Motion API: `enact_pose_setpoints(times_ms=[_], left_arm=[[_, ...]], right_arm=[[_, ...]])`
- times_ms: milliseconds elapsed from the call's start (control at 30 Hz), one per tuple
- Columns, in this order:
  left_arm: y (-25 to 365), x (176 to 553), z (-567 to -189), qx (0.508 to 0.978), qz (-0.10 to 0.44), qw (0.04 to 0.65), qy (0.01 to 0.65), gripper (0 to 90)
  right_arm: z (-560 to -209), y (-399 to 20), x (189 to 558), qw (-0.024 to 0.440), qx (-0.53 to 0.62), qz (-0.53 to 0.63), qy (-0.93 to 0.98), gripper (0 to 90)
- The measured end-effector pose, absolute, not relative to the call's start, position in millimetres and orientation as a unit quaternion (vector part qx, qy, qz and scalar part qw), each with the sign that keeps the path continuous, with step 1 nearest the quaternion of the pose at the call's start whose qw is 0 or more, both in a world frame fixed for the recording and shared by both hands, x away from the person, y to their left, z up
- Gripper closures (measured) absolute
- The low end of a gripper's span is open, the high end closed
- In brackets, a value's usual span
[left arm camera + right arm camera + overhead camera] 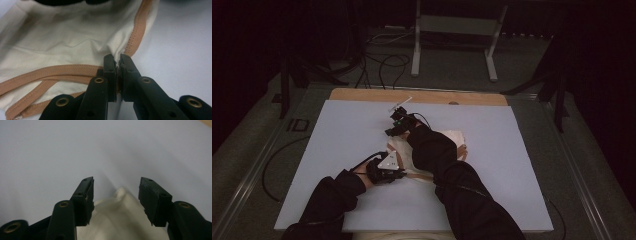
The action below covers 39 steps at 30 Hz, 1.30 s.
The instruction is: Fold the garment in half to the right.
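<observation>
A cream cloth garment (453,138) with tan trim lies rumpled at the middle of the pale blue board (337,150), partly under the person's right forearm. My left gripper (400,173) sits at the cloth's near left edge. In the left gripper view, my left gripper (117,58) is shut on a pinch of the cream cloth (62,37) beside its tan trim (140,32). My right gripper (393,129) is at the cloth's far left corner. In the right gripper view, my right gripper (116,188) stands open, and a peaked fold of cloth (120,217) rises between the jaws without touching the pads.
A small white object (399,104) lies on the board just beyond my right gripper. A wooden strip (412,95) runs along the board's far edge. Beyond the table stand a metal frame (452,30) and loose cables (382,60) on the floor.
</observation>
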<state>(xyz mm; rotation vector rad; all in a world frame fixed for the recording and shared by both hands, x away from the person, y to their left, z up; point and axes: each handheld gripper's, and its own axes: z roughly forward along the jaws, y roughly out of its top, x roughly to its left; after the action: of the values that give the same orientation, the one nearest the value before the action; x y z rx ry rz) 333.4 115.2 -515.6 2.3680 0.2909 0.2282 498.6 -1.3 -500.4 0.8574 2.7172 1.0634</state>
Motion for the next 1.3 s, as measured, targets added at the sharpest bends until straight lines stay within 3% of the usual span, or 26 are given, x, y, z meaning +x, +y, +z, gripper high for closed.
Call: enact_pose_setpoints(times_ms=[433, 600, 633, 767, 1300], left_arm=[[114.6, 333.6, -516.5, 0.922, 0.090, 0.361, 0.110, 85.6], [114.0, 333.5, -516.4, 0.921, 0.090, 0.361, 0.112, 85.7], [113.9, 333.6, -516.4, 0.921, 0.089, 0.361, 0.113, 85.6], [114.0, 333.9, -516.5, 0.921, 0.089, 0.362, 0.113, 85.6], [110.5, 332.3, -505.9, 0.922, 0.101, 0.362, 0.098, 85.6]], right_arm=[[-516.1, 5.7, 497.2, 0.080, 0.259, 0.326, 0.906, 62.5], [-515.0, 8.1, 495.7, 0.107, 0.252, 0.308, 0.911, 74.0], [-514.9, 8.0, 495.9, 0.113, 0.253, 0.306, 0.911, 80.2], [-512.2, 6.7, 496.6, 0.113, 0.257, 0.299, 0.912, 87.2], [-483.5, -24.8, 491.7, 0.116, 0.269, 0.339, 0.894, 87.9]])
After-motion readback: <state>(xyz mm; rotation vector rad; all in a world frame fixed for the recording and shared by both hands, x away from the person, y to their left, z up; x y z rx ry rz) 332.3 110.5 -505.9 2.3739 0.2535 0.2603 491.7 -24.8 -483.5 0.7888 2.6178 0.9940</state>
